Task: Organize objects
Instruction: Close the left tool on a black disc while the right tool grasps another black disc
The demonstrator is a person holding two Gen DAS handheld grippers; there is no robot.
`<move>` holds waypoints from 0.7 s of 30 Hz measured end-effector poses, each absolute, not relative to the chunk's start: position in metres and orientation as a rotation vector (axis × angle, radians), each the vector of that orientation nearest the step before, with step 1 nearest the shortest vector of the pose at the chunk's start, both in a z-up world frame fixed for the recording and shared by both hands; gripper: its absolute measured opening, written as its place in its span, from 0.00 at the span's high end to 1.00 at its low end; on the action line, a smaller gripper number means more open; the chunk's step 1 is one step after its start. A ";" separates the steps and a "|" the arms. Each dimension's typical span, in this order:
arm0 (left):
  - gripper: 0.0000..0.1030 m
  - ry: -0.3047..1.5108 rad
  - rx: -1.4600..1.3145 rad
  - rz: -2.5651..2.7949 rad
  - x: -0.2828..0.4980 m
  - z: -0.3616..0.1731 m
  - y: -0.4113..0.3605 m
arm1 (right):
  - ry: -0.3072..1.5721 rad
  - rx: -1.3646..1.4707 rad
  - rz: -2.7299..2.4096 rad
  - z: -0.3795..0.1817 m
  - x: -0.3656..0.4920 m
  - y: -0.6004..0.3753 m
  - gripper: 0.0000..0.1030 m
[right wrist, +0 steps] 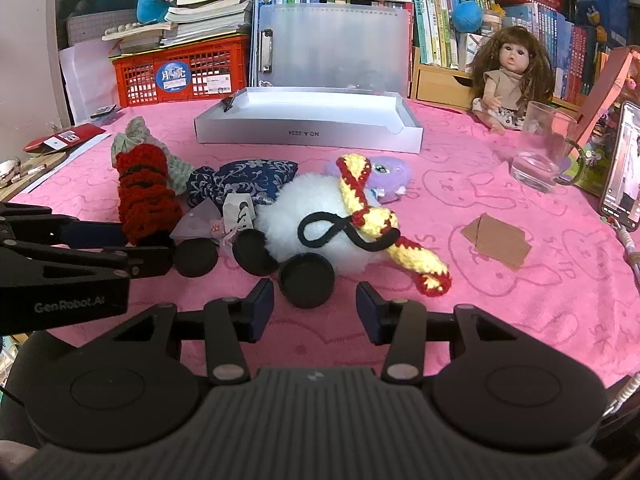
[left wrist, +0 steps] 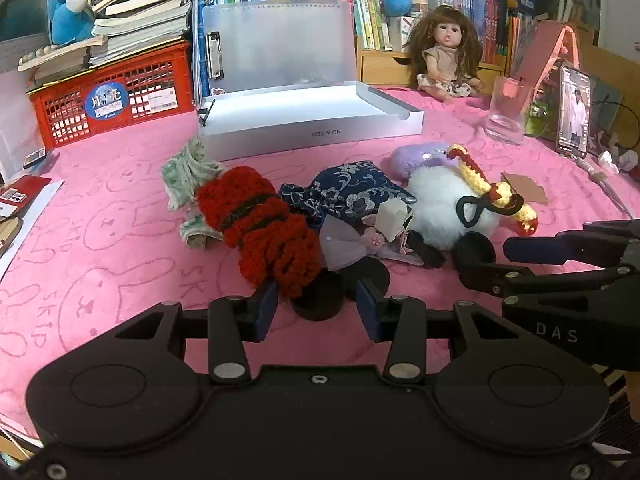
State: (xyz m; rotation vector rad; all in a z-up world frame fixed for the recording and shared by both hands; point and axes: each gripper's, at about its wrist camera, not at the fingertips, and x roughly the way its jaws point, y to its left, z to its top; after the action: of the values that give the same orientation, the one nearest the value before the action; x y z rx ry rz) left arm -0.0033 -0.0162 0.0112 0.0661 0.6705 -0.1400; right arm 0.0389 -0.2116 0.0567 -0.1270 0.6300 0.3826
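Trinkets lie in a loose row on the pink cloth (left wrist: 100,280): a knobbly red crochet roll (left wrist: 264,228), a blue floral fabric pouch (left wrist: 352,192), a white fluffy ball (right wrist: 308,208) with a yellow-and-red crochet strip (right wrist: 360,196) and a black cord loop (right wrist: 332,232) draped over it, and a purple plush (right wrist: 390,174) behind. Nearest the cameras are smooth black round caps. The left gripper (left wrist: 316,312) tilts down at the row, its blue-padded jaws standing apart around one black cap (left wrist: 318,300) without pressing it; the left pad brushes the red crochet. The right gripper (right wrist: 315,306) angles down likewise, jaws released, with another black cap (right wrist: 306,280) just ahead between its fingertips and not touched. Both tools are matte black plastic; the right one's side reads "DAS", the left one's "GenRobot.AI". Behind the row sits a shallow silver tray (right wrist: 308,134), its front wall printed with a code starting "NO.A", and a frosted clipboard (right wrist: 332,44) stands upright behind it. The cloth is embossed with rabbit outlines and the word "SKIP". Farther out are a red lattice crate (right wrist: 180,72) with a round blue sticker, a clear glass (right wrist: 544,148), a long-haired doll (right wrist: 510,76) and a lit phone (right wrist: 624,168).
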 end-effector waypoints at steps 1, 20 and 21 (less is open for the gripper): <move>0.60 0.673 0.066 -0.140 -0.002 0.010 -0.016 | 0.631 -0.127 0.384 0.057 0.040 -0.211 0.49; 0.71 0.690 0.053 -0.173 -0.015 0.012 -0.017 | 0.646 -0.142 0.445 0.056 0.029 -0.199 0.65; 0.70 0.689 0.056 -0.174 -0.016 0.012 -0.017 | 0.647 -0.140 0.448 0.057 0.028 -0.200 0.65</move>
State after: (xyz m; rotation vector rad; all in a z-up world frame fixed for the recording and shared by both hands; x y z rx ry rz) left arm -0.0163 -0.0171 0.0116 0.0557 0.6890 -0.1737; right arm 0.0282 -0.1996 0.0566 -0.1399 0.6469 0.4485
